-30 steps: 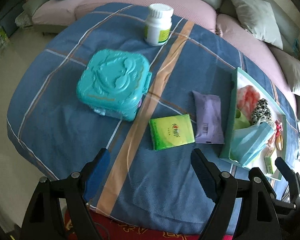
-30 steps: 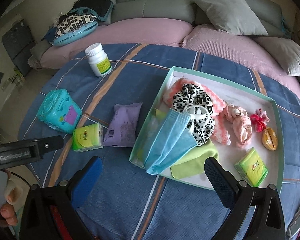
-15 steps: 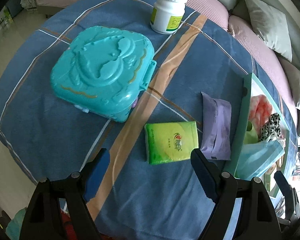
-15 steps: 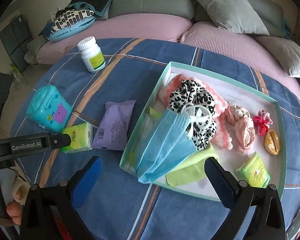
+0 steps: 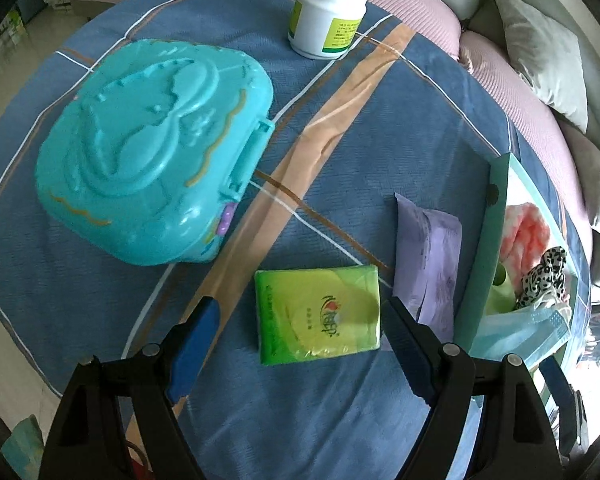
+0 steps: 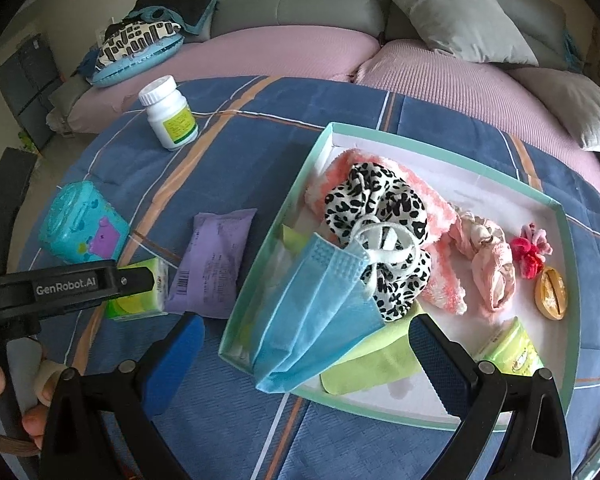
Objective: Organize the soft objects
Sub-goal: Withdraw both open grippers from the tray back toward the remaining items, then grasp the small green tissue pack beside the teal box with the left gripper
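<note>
A green tissue pack [image 5: 318, 314] lies flat on the blue checked cloth. My left gripper [image 5: 300, 320] hangs open just above it, one finger on each side, pads apart from it. A purple soft pack [image 5: 428, 260] lies right of it, against the teal tray [image 5: 484, 264]. In the right wrist view my right gripper [image 6: 305, 326] stands open over the tray's [image 6: 268, 248] near left corner, above a blue face mask [image 6: 312, 320] that droops over the rim. A leopard scrunchie [image 6: 380, 216], pink fluffy cloth [image 6: 432, 208] and another green pack [image 6: 512, 352] lie inside.
A teal plastic box [image 5: 148, 148] sits left of the tissue pack and a white pill bottle [image 5: 328, 8] stands behind. A pink sofa with grey cushions [image 6: 456, 20] curves round the far side. The cloth's edge drops off close behind the left gripper.
My left gripper has come down and forward, so the green tissue pack now sits between its fingers. The right gripper has sunk a little toward the tray. Both stay open.
</note>
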Available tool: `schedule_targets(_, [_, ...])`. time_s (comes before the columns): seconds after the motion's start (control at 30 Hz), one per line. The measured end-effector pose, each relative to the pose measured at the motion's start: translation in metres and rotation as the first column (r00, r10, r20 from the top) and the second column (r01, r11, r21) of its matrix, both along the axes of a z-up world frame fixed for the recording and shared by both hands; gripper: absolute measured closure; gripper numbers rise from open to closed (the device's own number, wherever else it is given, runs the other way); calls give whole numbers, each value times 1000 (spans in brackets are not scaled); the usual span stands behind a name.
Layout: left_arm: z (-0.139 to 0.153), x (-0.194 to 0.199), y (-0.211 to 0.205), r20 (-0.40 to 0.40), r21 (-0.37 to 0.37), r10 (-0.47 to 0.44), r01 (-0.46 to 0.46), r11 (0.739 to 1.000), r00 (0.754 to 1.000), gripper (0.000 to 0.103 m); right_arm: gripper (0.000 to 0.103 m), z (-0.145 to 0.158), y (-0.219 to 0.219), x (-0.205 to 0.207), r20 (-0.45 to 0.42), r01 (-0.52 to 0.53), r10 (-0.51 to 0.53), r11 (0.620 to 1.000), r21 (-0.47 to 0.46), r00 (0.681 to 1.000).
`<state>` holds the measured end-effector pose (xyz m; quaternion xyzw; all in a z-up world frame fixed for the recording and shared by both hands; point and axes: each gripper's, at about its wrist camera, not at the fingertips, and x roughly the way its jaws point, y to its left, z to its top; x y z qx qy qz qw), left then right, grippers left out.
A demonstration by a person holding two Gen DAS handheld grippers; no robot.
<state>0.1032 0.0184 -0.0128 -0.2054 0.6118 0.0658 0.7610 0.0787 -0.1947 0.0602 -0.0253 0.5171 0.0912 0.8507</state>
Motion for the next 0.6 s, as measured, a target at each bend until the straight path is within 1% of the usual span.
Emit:
schedule_targets(0.23, [-10,8,-3,-13,-9,11,-11,1000,1000,20,0,-2,-5,0,-1,8,-8,1000,-9,1000])
schedule_targets(0.37, [-13,14,-9,-15,8,4,-4,1000,1000,20,0,-3,-5,0,-2,9,-9,1000,-11,1000])
schedule_targets(0.43, [-18,26,-12,-17,13,4,-4,1000,1000,20,0,-4,-4,0,-4,7,-8,1000,-16,1000])
schedule_targets(0.53, [-22,33,-14,-11,21,3,-3,1000,1000,20,0,-5,-3,0,-7,5,-5,1000,-24,1000])
schedule_targets(0.6, [-22,29,-11,-5,25,3,-3,1000,1000,24,0,-5,-2,1,-6,5,-6,1000,-26,1000])
